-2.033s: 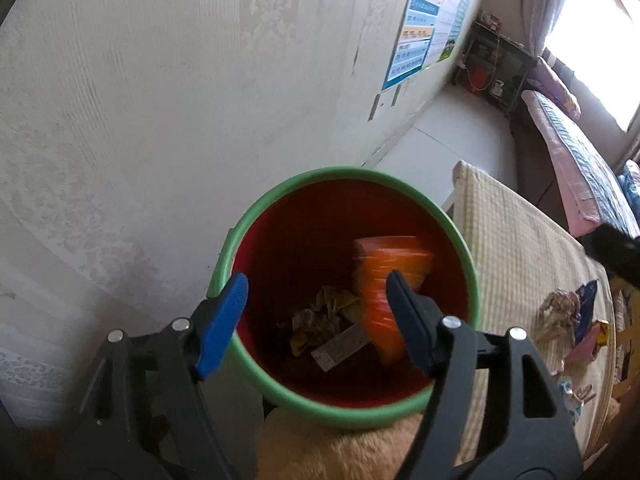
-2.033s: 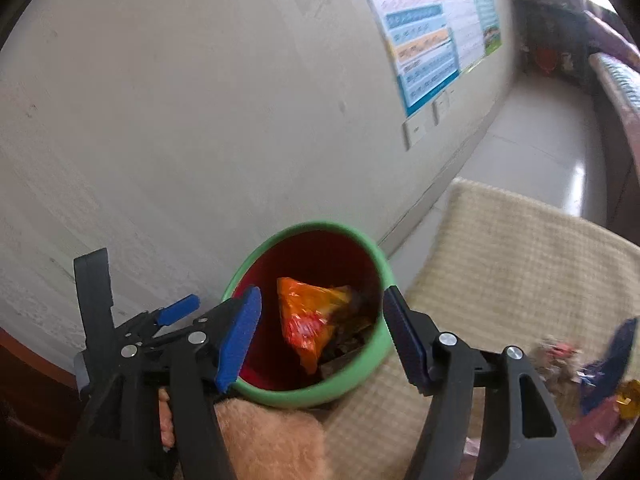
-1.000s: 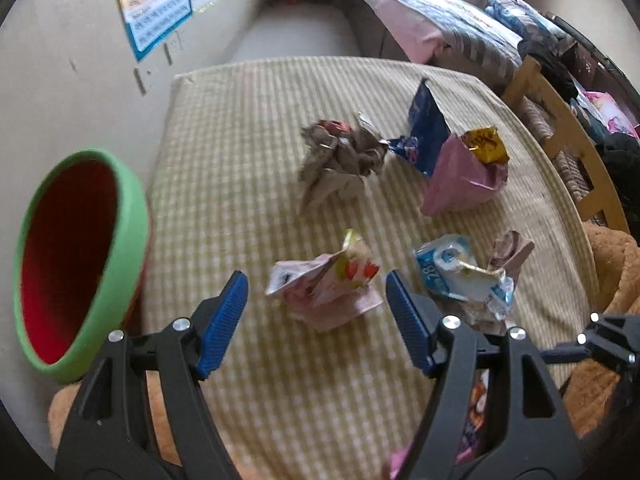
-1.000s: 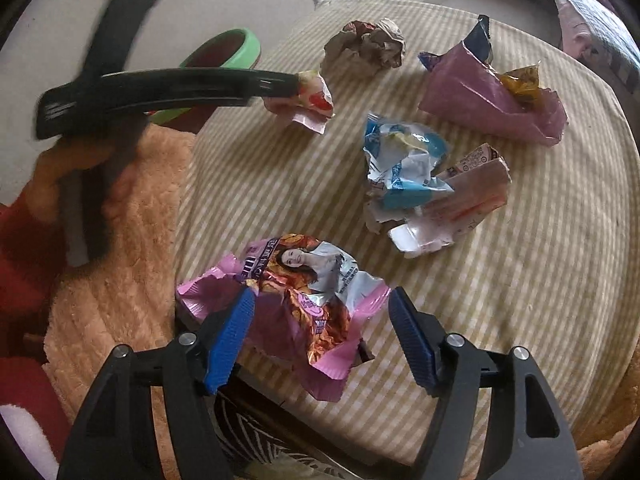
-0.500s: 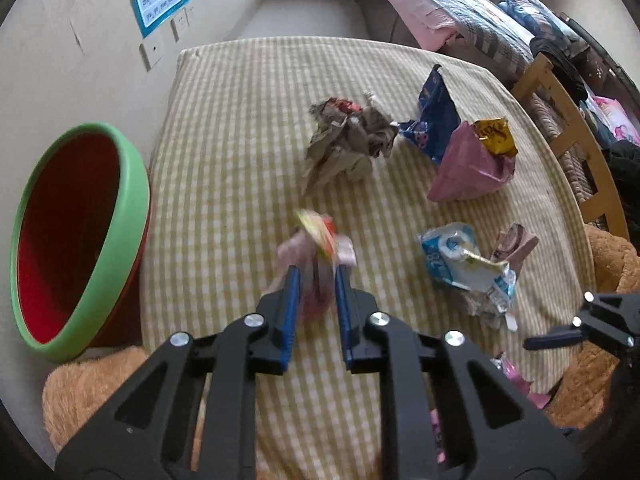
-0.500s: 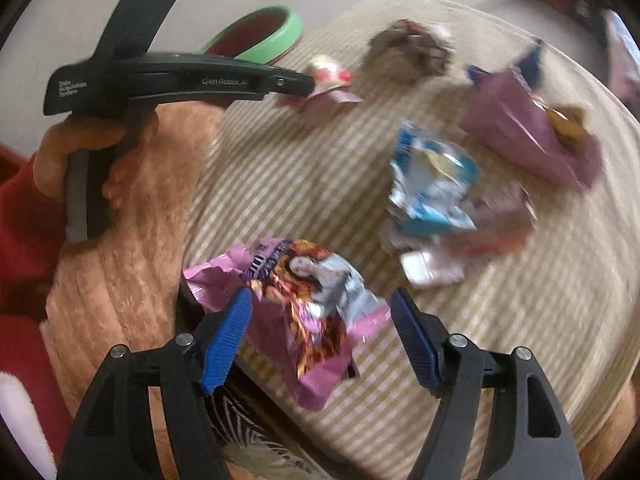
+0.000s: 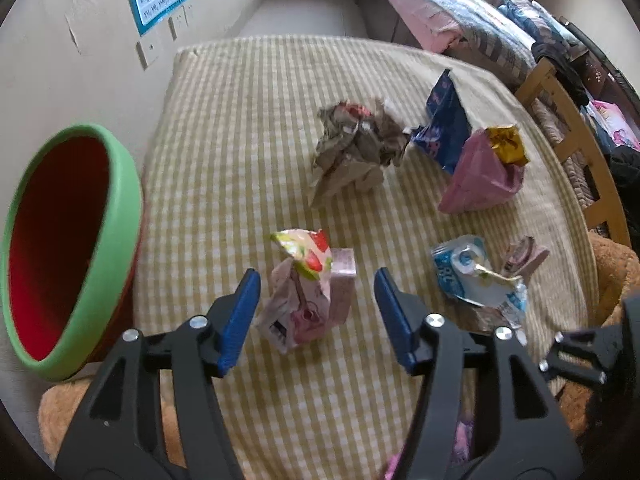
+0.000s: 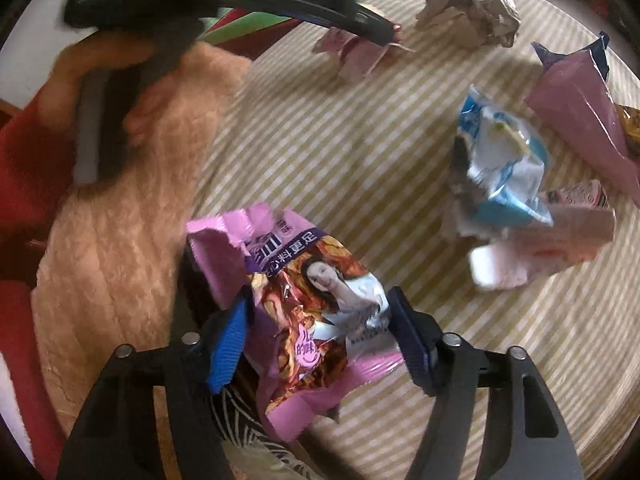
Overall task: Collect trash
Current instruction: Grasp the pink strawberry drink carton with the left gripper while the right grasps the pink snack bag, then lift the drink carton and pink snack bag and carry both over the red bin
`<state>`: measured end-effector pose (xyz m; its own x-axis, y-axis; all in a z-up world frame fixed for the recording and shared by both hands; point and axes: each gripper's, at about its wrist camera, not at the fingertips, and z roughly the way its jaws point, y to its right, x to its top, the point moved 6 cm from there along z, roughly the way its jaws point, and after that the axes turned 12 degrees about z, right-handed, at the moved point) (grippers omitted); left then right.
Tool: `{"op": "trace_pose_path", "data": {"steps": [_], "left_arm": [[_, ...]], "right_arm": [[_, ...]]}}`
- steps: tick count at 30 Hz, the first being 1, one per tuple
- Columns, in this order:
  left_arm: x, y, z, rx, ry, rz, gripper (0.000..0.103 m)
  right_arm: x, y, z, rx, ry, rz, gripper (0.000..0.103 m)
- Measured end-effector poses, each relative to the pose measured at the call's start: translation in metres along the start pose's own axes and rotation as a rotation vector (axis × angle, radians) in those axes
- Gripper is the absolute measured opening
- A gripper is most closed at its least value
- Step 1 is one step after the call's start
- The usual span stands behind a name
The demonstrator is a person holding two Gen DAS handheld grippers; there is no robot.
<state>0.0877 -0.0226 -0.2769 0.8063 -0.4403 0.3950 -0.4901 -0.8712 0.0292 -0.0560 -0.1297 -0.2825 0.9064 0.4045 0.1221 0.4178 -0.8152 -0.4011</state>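
A crumpled pink wrapper with a strawberry print (image 7: 304,292) stands on the checked tablecloth (image 7: 240,140). My left gripper (image 7: 315,280) straddles it with its jaws opening, and the blue pads are clear of the wrapper on both sides. The green-rimmed red bin (image 7: 120,216) stands off the table's left edge. In the right wrist view a pink snack bag with a printed portrait (image 8: 312,296) lies at the near table edge. My right gripper (image 8: 318,308) has its jaws closing around this bag, with the pads close to its sides. The left gripper (image 8: 376,28) shows at the top over the small pink wrapper (image 8: 352,52).
More trash lies on the table: a brown paper ball (image 7: 356,148), a blue bag (image 7: 444,124), a pink bag (image 7: 480,176), a blue-white wrapper (image 7: 468,272) and a pale pink carton (image 8: 560,240). A wooden chair (image 7: 580,140) stands right. A fuzzy orange sleeve (image 8: 120,240) covers the near-left edge.
The left gripper pinched the strawberry wrapper half a second ago and has since opened, leaving it between the jaws. The right gripper has sunk and rolled over the pink snack bag.
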Motion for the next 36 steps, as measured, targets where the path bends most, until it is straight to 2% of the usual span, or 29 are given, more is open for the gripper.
{"op": "trace_pose_path", "data": {"steps": [1,5,8,13,14,15,17,18,20,26,30,33,36], "left_arm": [[-0.002,-0.001,0.006,0.008,-0.016,0.002,0.046],[-0.004,-0.002,0.005,0.01,0.004,-0.033,0.046],[-0.006,-0.006,-0.007,0.024,0.043,-0.062,0.046],[-0.01,-0.014,-0.017,0.03,0.057,-0.095,0.046],[-0.01,-0.015,-0.021,0.03,0.066,-0.101,0.046],[-0.01,-0.016,-0.025,0.032,0.077,-0.105,0.046],[-0.008,-0.017,-0.036,0.049,0.103,-0.108,0.046],[-0.006,-0.018,-0.042,0.059,0.115,-0.111,0.046],[-0.004,-0.021,-0.055,0.093,0.137,-0.127,0.046],[0.013,-0.025,-0.094,0.151,0.223,-0.136,0.046],[0.024,-0.025,-0.124,0.182,0.284,-0.141,0.046],[0.027,-0.025,-0.141,0.189,0.319,-0.154,0.046],[0.031,-0.021,-0.152,0.208,0.338,-0.134,0.046]], "right_arm": [[-0.001,-0.001,-0.001,-0.009,0.012,-0.002,0.063],[-0.001,0.0,-0.014,-0.059,0.107,0.017,0.061],[0.005,0.008,-0.024,-0.095,0.179,0.086,0.062],[0.006,0.006,-0.009,-0.1,0.138,0.082,0.071],[0.011,0.002,-0.002,-0.098,0.133,0.078,0.078],[0.014,0.0,0.001,-0.095,0.135,0.072,0.08],[0.016,-0.003,0.003,-0.113,0.145,0.052,0.076],[0.016,-0.004,0.003,-0.132,0.155,0.042,0.064],[0.012,-0.01,0.003,-0.143,0.167,0.038,0.064],[0.016,-0.013,-0.046,-0.114,0.32,0.136,0.061],[0.03,-0.001,-0.092,-0.156,0.487,0.263,0.062],[0.044,0.014,-0.124,-0.137,0.608,0.373,0.062],[0.054,0.023,-0.144,-0.123,0.684,0.444,0.062]]}}
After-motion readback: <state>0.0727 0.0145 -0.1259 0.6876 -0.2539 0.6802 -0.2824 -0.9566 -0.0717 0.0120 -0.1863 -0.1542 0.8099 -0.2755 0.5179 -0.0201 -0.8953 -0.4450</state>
